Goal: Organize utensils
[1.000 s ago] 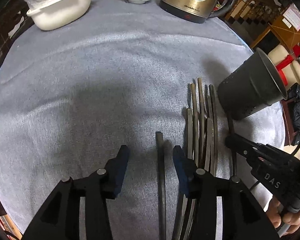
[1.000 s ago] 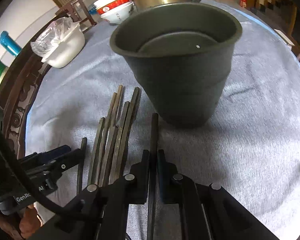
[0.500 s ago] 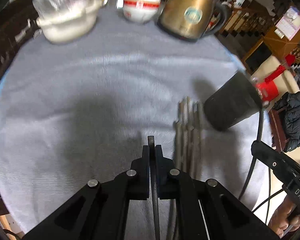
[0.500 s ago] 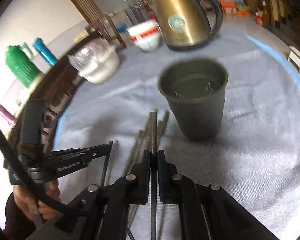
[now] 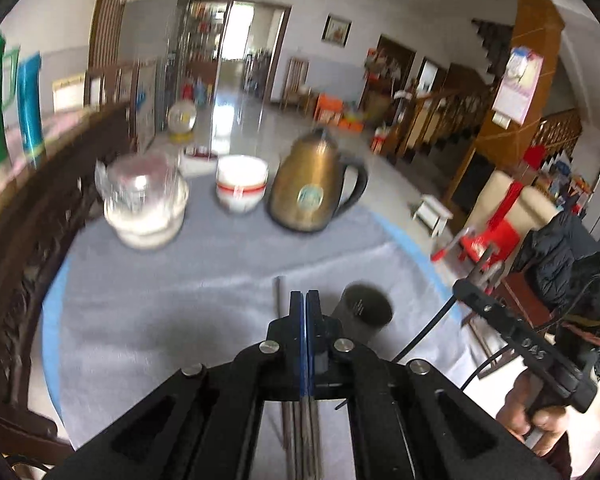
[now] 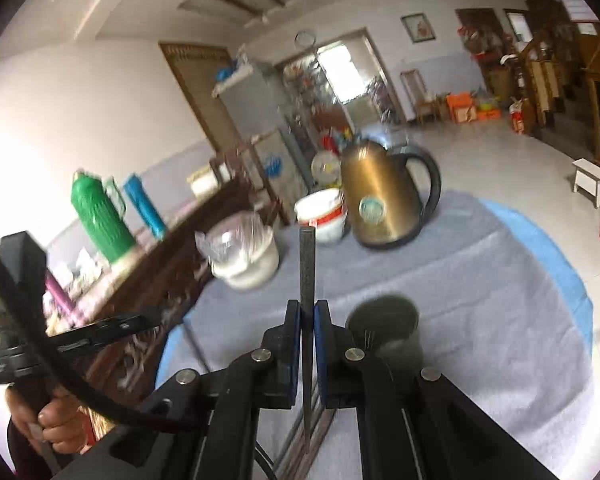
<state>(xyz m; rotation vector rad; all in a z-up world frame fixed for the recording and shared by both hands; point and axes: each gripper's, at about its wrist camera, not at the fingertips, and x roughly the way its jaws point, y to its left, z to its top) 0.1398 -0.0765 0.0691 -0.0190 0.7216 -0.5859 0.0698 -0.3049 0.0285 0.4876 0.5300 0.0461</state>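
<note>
- Cup (image 6: 384, 328): upright on the grey cloth (image 6: 480, 280), mouth up, below and just to the right of the right gripper (image 6: 307, 316). It is the nearest thing ahead in both views.
- Right gripper: jaws nearly closed, pinching one dark stick (image 6: 307, 264). The stick's long axis runs along the fingers, and its free end reaches forward past the pads toward the bowl (image 6: 324, 216) and kettle (image 6: 384, 200).
- Judgement: that stick points out over the table, not down. The tip must swing right and tilt down over the cup's mouth before the jaws let go.
- Left gripper (image 5: 305, 304): blue pads pressed flat together. A grey stick shows just left of them, but the view is blurred and I cannot tell whether it is pinched or only lies beyond.
- Pile (image 5: 300, 440): more sticks lie on the cloth under the left gripper, seen between its arms, with their long axes roughly along its fingers.
- Nearer hand: the right probably goes first, since its load is sure and the cup sits just off its line.
- Room: the cloth around the cup is bare. The kettle, bowl and white tub (image 6: 248, 264) stand well apart at the far edge, and the table's rim curves away to the right of the cup.
</note>
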